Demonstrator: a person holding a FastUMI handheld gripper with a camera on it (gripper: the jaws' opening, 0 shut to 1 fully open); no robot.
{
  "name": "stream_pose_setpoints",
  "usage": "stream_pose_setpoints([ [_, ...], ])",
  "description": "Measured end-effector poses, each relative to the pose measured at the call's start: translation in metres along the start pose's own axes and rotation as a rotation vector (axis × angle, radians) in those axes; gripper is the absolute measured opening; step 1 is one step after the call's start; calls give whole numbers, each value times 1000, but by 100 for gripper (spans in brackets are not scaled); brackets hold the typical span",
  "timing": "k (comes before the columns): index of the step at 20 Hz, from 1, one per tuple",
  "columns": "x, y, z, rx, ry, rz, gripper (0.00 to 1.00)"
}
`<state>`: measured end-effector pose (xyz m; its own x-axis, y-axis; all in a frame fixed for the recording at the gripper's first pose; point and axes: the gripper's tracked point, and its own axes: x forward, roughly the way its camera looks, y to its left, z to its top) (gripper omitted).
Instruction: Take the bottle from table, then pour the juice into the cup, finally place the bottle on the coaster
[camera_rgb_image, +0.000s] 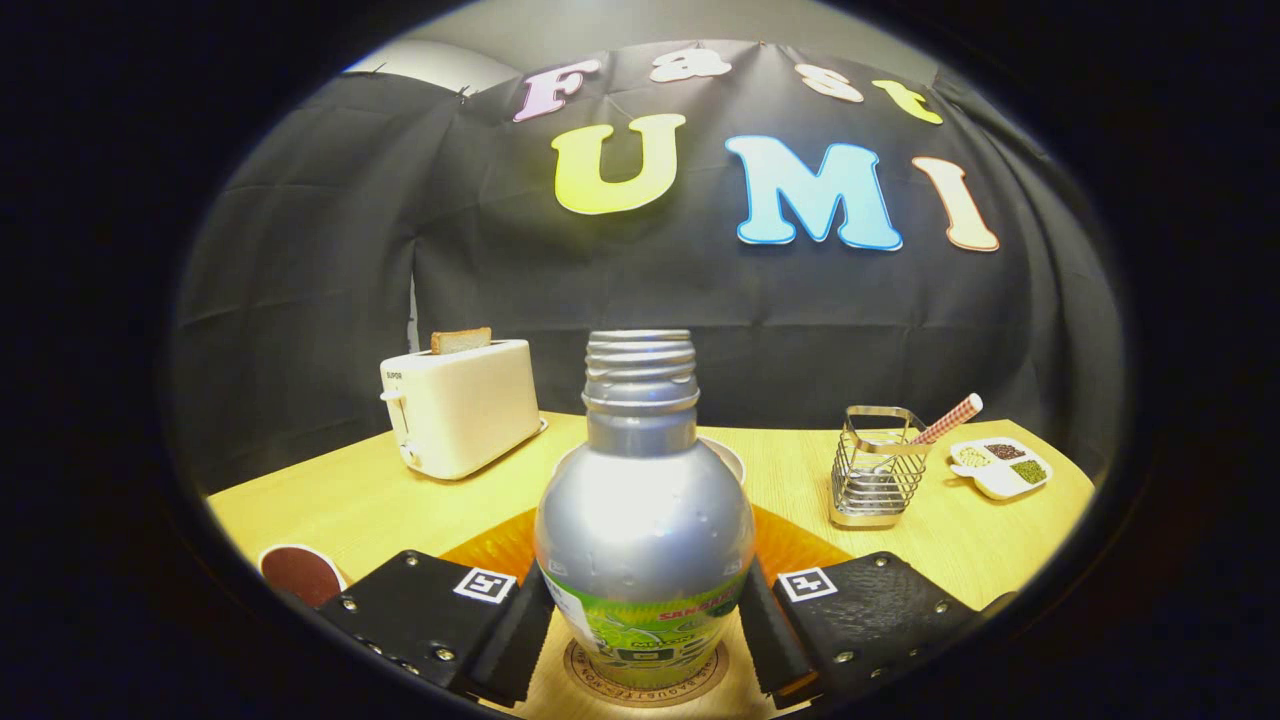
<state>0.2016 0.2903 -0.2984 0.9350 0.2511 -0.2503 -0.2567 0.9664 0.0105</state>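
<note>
One gripper (645, 625), fingers spread to either side of the bottle's lower body; whether either finger is in contact with the wall cannot be told, so no firm pinch is recorded. One bottle (645, 520), silver metal with a green label band, cap off and threaded neck open, upright between the fingers, its base on one round coaster (600, 685) with lettering around its rim. One cup (728, 455), pale, directly beyond the bottle and mostly hidden by it; its contents cannot be seen. One orange mat (500, 545) under the cup area, partly behind the bottle. One toaster (462, 405), cream, with one slice of bread (461, 340) standing in its slot, beyond the left finger. One wire basket (878, 470) holding one checked straw (948, 420), beyond the right finger. One divided dish (1000, 467), three compartments of grains or seeds, just past the basket. One dark red round disc (300, 573) near the left finger. One wooden table (350, 500). Hazards, as judgement: the bottle appears placed, so withdrawal is the likely remaining move; a finger dragging sideways on the rounded wall could tip the uncapped bottle and spill juice, or slide it off the coaster toward the cup close behind.
</note>
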Motion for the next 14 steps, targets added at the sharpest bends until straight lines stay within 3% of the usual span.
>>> stream_pose_setpoints([
  [3, -2, 2, -2, -14, -16, -10, 81],
  [8, -6, 4, 4, 10, -18, 7, 95],
  [14, -42, -4, 65, 40, -83, -3, 95],
])
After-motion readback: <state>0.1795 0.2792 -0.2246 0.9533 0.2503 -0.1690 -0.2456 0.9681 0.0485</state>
